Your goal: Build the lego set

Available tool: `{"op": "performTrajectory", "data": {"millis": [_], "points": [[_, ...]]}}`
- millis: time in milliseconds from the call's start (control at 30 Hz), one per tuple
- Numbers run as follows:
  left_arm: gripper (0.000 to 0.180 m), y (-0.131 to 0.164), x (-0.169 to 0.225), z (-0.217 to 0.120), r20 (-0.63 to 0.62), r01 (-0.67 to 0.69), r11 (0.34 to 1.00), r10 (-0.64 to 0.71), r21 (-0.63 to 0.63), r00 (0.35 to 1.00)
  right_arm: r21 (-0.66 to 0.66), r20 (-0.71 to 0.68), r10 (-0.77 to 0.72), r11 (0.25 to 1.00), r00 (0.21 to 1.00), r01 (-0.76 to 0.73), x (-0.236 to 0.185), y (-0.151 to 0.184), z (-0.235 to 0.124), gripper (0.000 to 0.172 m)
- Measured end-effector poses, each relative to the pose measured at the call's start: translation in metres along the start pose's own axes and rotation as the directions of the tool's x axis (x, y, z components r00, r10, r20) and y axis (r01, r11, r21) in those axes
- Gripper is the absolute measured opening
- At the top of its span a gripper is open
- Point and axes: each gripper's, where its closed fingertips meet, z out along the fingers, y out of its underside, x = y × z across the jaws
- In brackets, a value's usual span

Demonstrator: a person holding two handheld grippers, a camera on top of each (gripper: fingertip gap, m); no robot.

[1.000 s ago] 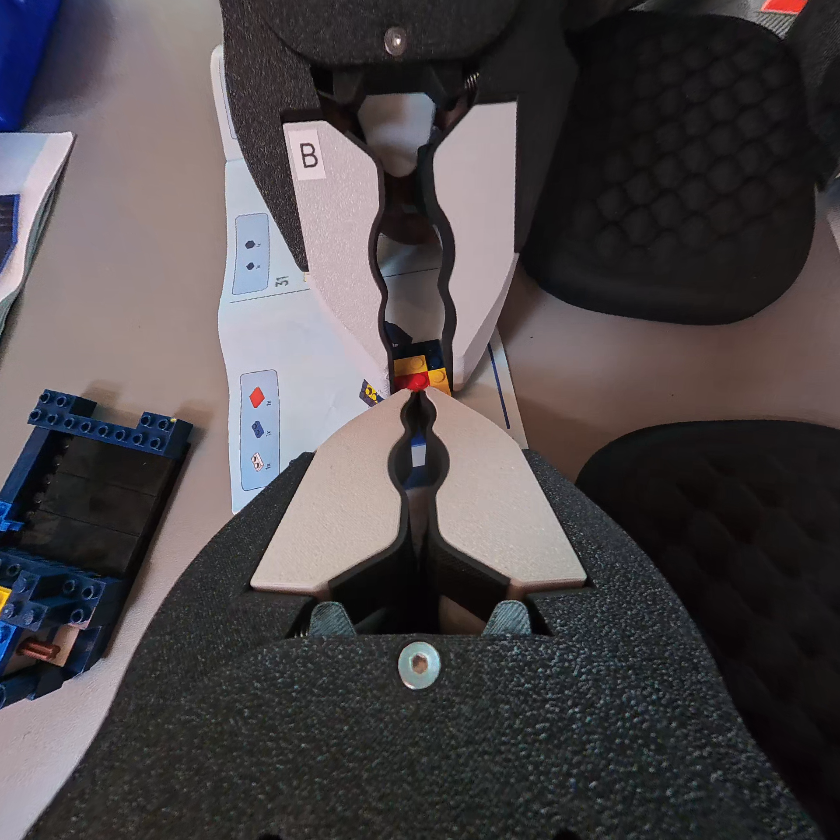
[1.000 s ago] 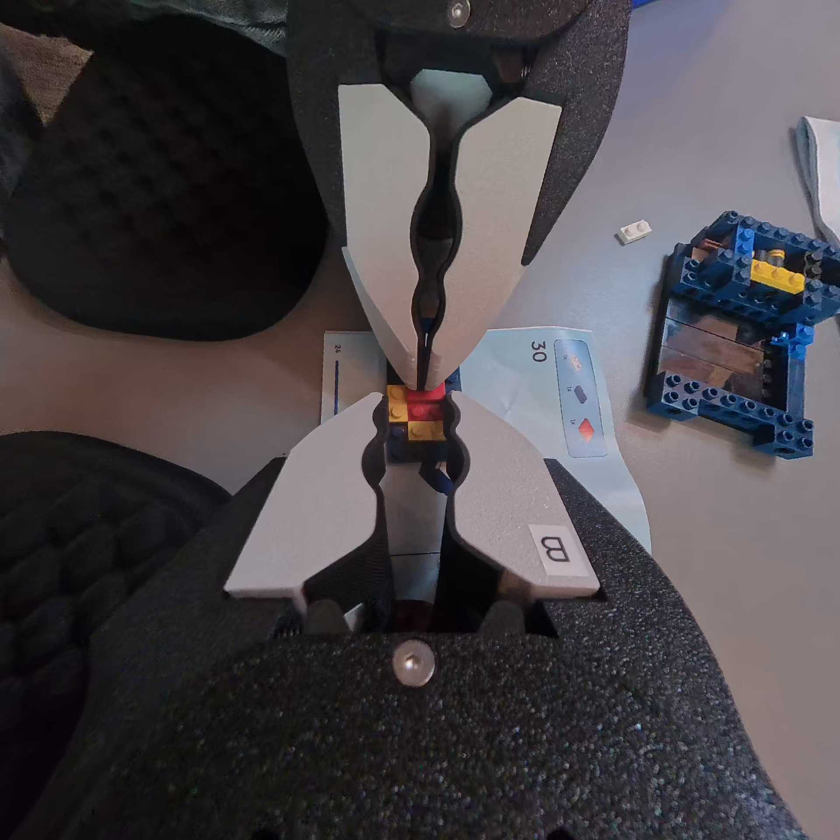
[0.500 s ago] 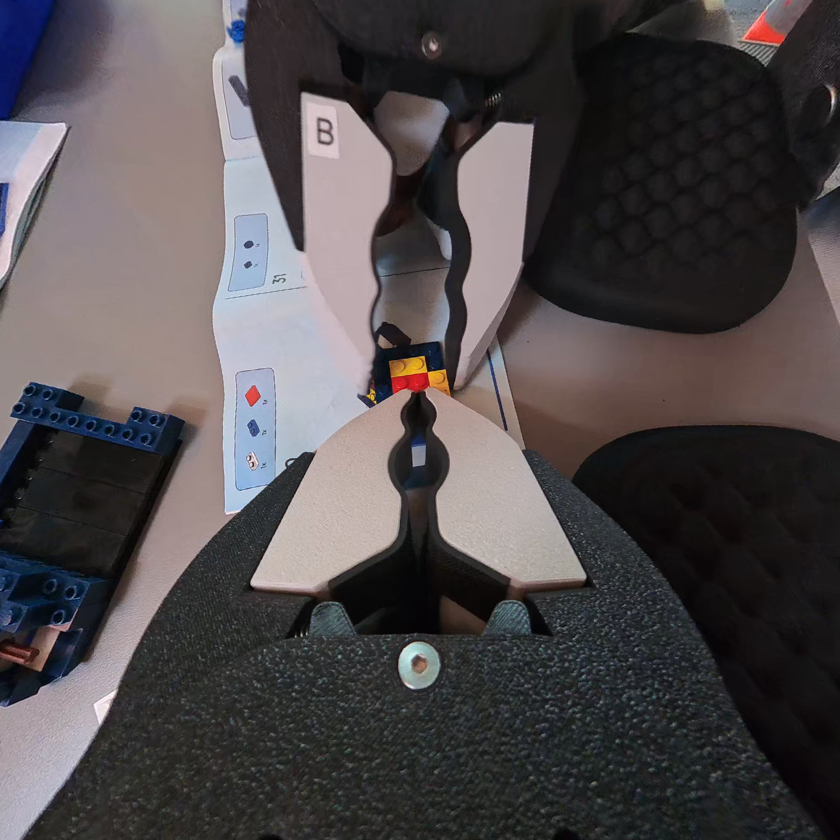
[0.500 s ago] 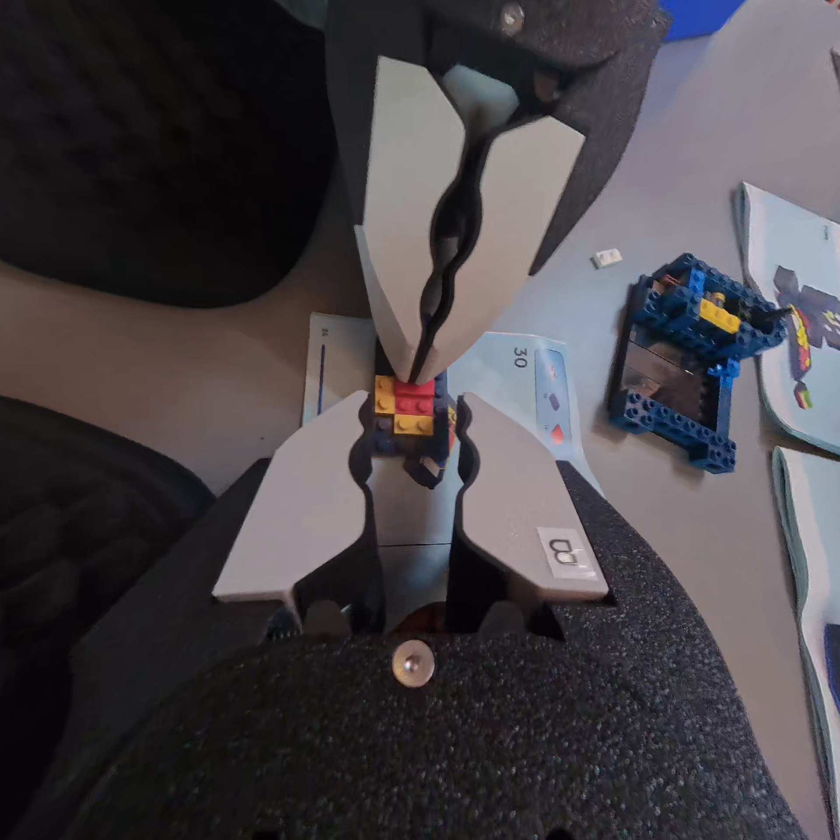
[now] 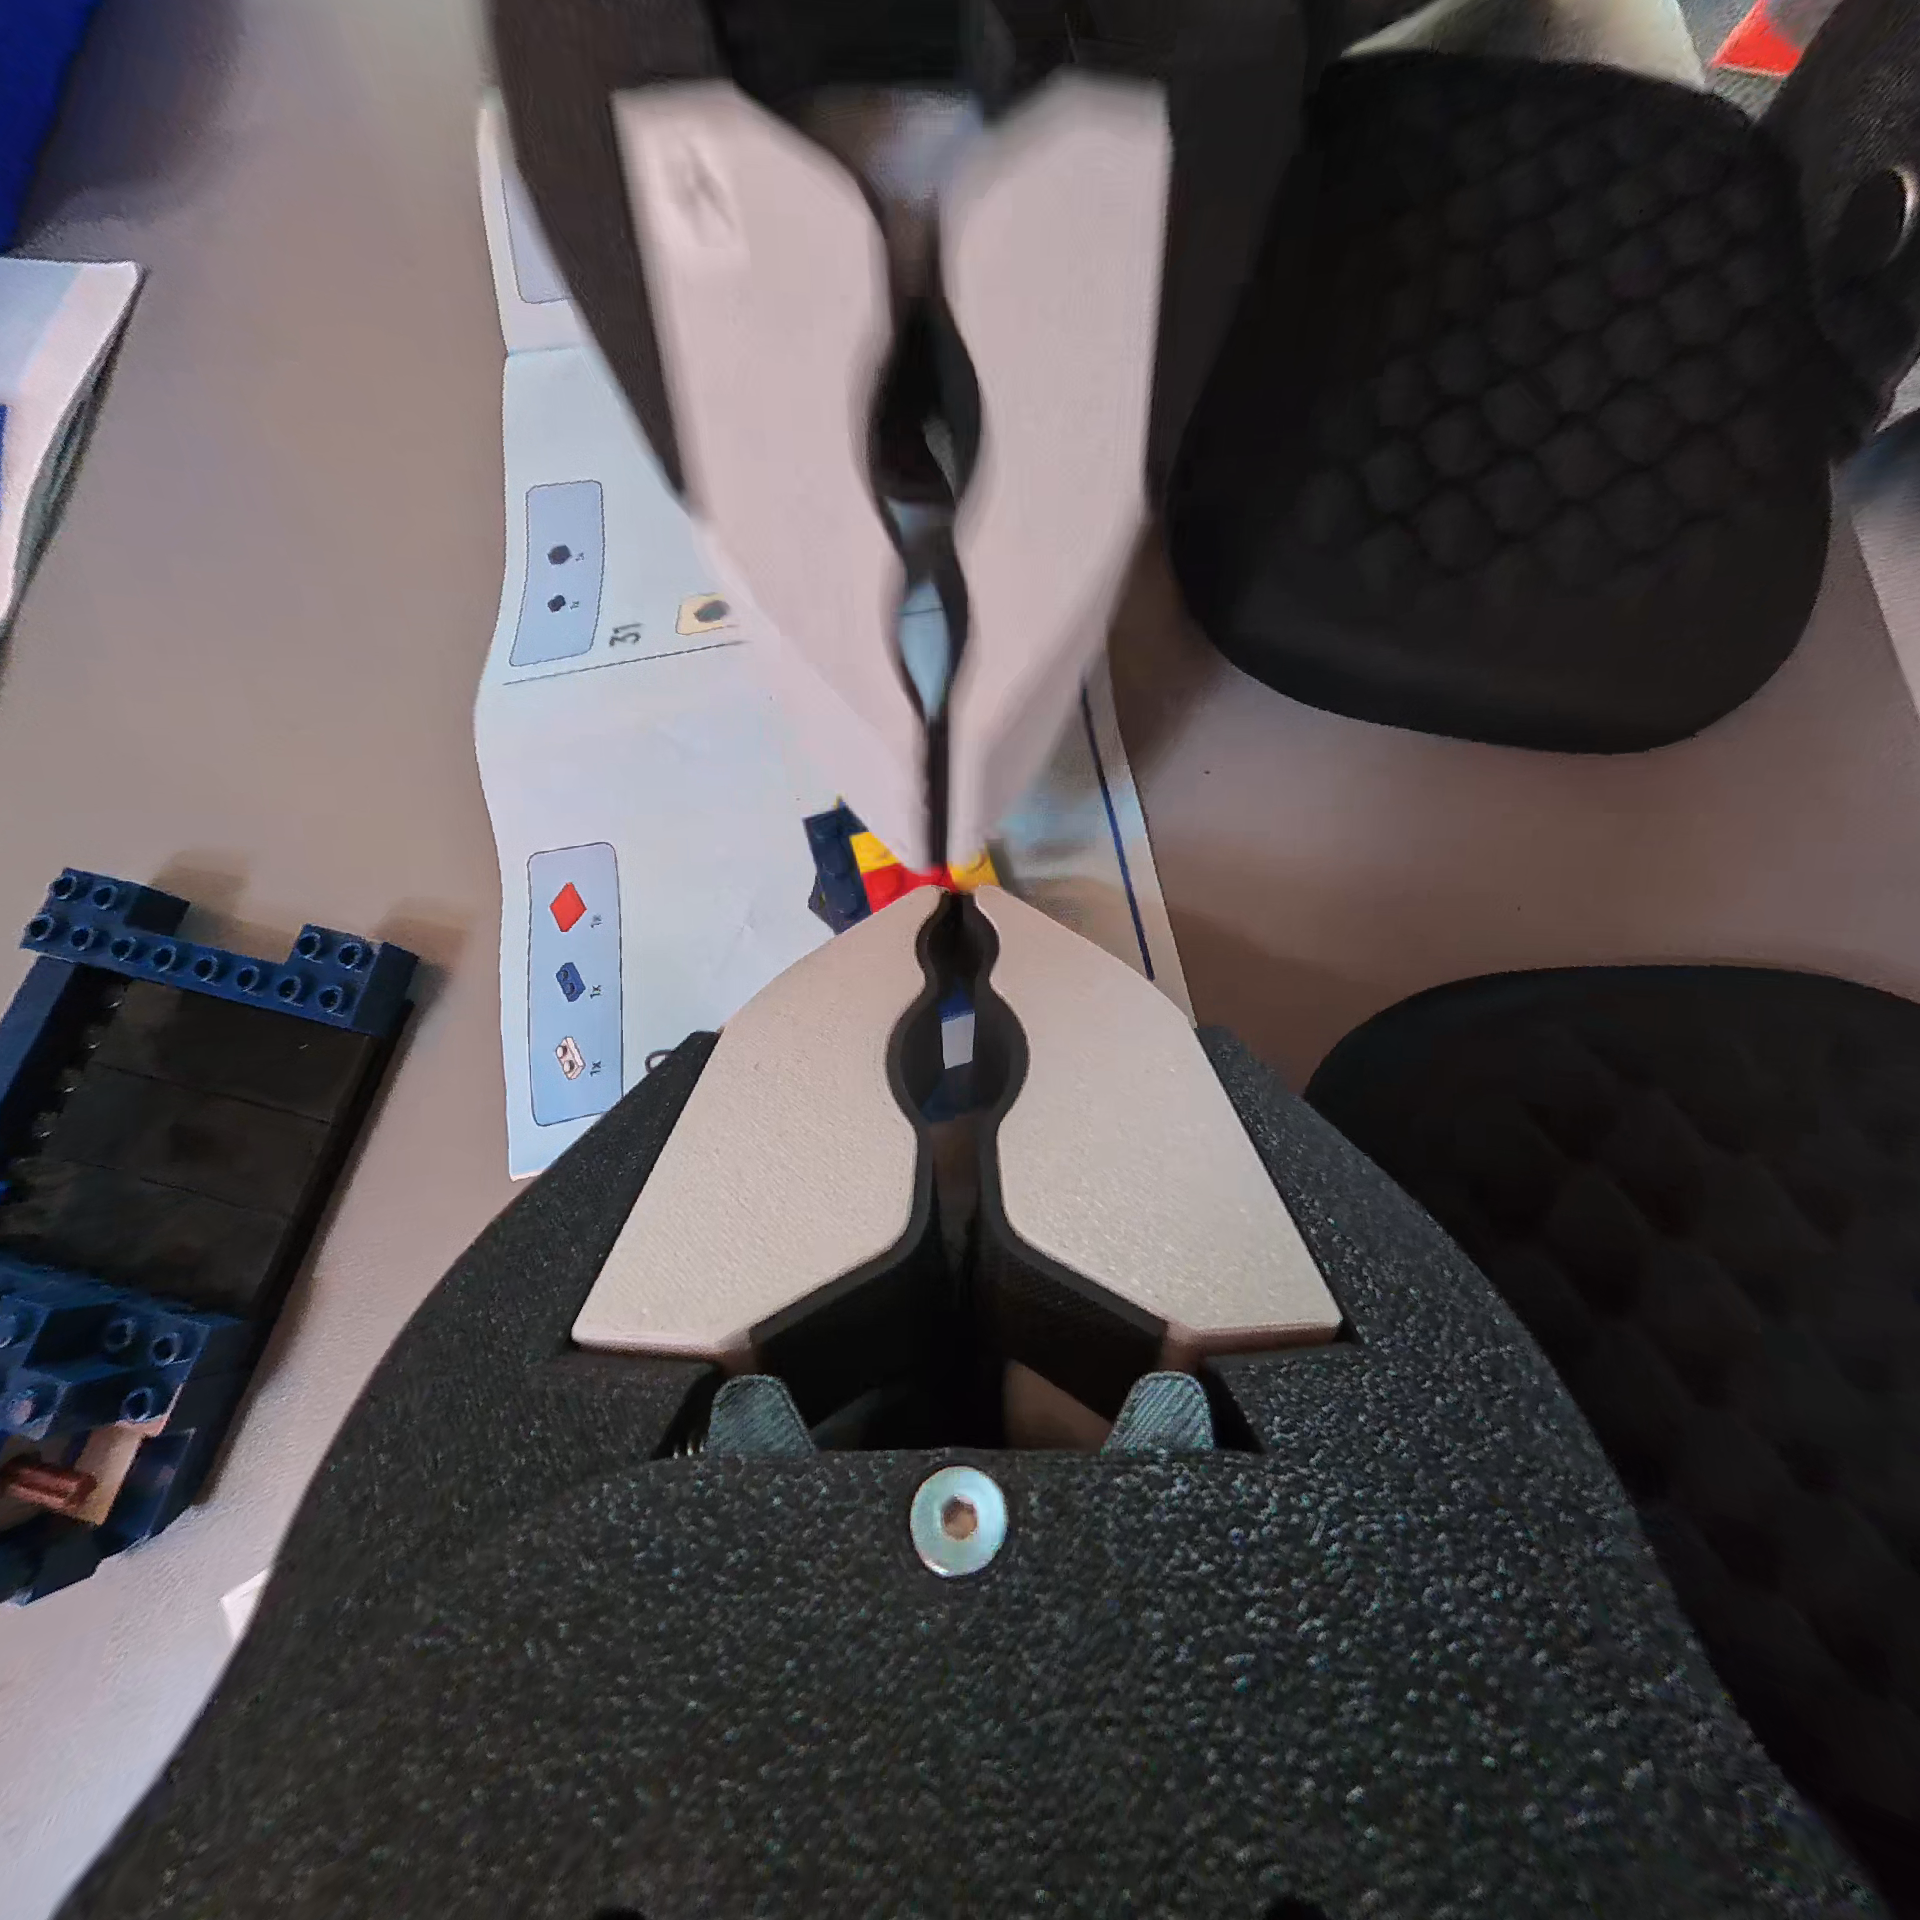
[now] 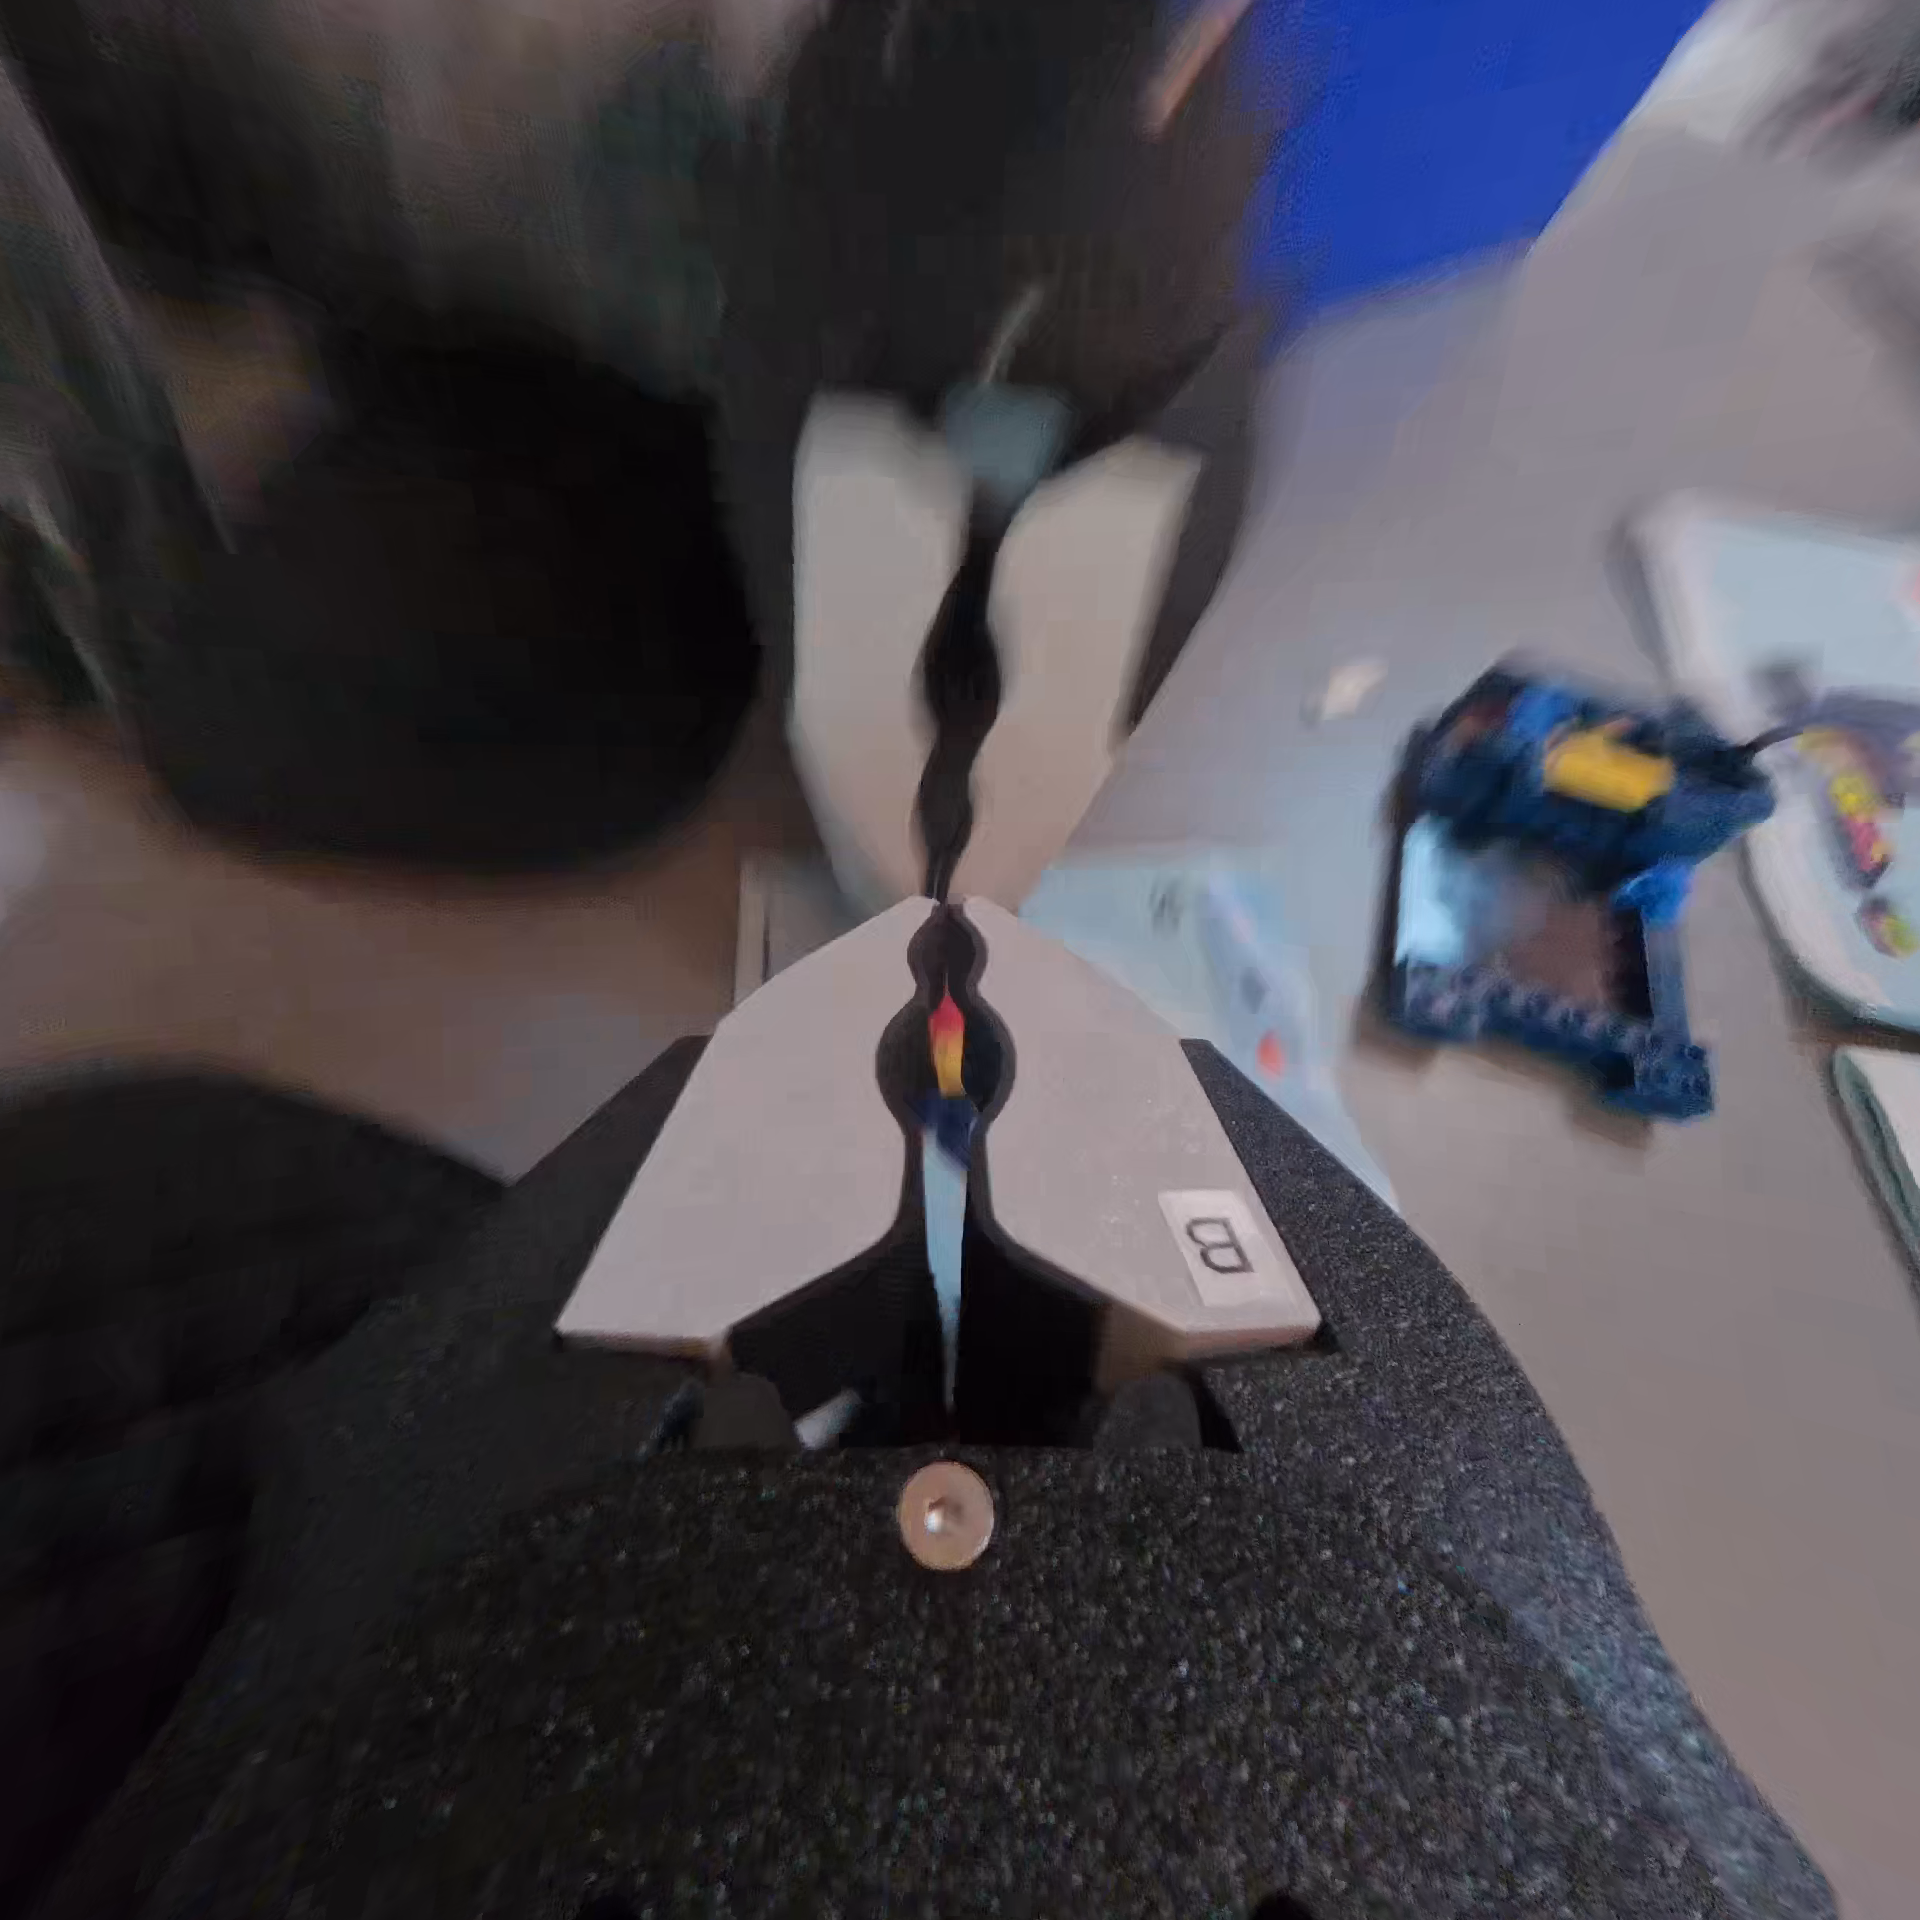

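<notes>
A small red, yellow and dark blue brick assembly (image 5: 883, 883) lies on a pale blue instruction sheet (image 5: 675, 779). My left gripper (image 5: 951, 904) is shut, its tips right at the assembly's red top. My right gripper (image 5: 938, 857) faces it from the far side, blurred and shut, its tips meeting the left's over the red brick. In the right wrist view my right gripper (image 6: 943, 912) has its fingertips together with nothing between them. There the assembly (image 6: 945, 1039) shows below through the oval opening behind the tips. The left gripper (image 6: 940, 883) stands opposite, also shut.
A larger dark blue brick build (image 5: 197, 1091) lies left of the sheet; it also shows in the right wrist view (image 6: 1538, 914). Black quilted pads (image 5: 1507, 416) (image 5: 1662, 1299) lie to the right. A small white brick (image 6: 1351, 681) and booklets (image 6: 1818, 727) lie beyond the build.
My right gripper's jaws stood open on either side of the small assembly and have now shut above it, moving fast. My left gripper stayed shut at the assembly's top.
</notes>
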Motion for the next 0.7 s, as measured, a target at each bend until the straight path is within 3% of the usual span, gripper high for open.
{"op": "performTrajectory", "data": {"millis": [33, 133, 233, 367, 433, 500, 700], "points": [[0.001, 0.000, 0.000, 0.000, 0.006, -0.011, 1.000, 0.011, -0.005, 1.000, 0.158, 0.050, 0.139, 0.977, 0.989, -0.145, 0.008, -0.021, -0.010, 0.000], [0.001, 0.000, 0.000, 0.000, 0.006, -0.004, 1.000, 0.004, 0.011, 1.000, -0.018, 0.003, 0.035, 0.999, 0.999, -0.035, 0.012, 0.013, -0.008, 0.000], [0.001, 0.000, 0.000, 0.000, 0.002, 0.006, 1.000, -0.006, 0.012, 1.000, -0.072, 0.022, -0.027, 0.997, 0.999, 0.029, 0.002, 0.018, -0.005, 0.013], [0.000, -0.001, 0.000, 0.000, 0.012, 0.021, 1.000, -0.021, 0.004, 1.000, -0.185, 0.000, -0.190, 0.965, 0.982, 0.187, -0.006, 0.029, 0.001, 0.015], [0.000, -0.001, 0.000, 0.000, 0.012, 0.019, 1.000, -0.019, 0.004, 1.000, -0.217, -0.016, -0.238, 0.949, 0.971, 0.229, -0.006, 0.032, 0.006, 0.026], [0.000, -0.001, 0.000, 0.000, 0.004, 0.030, 0.999, -0.030, 0.010, 1.000, -0.241, -0.022, -0.263, 0.938, 0.965, 0.250, -0.003, 0.031, 0.009, 0.033], [0.000, -0.001, 0.000, 0.000, -0.007, 0.038, 0.999, -0.038, 0.022, 0.999, -0.271, 0.116, -0.193, 0.938, 0.974, 0.218, -0.001, 0.034, 0.012, 0.025]]}}
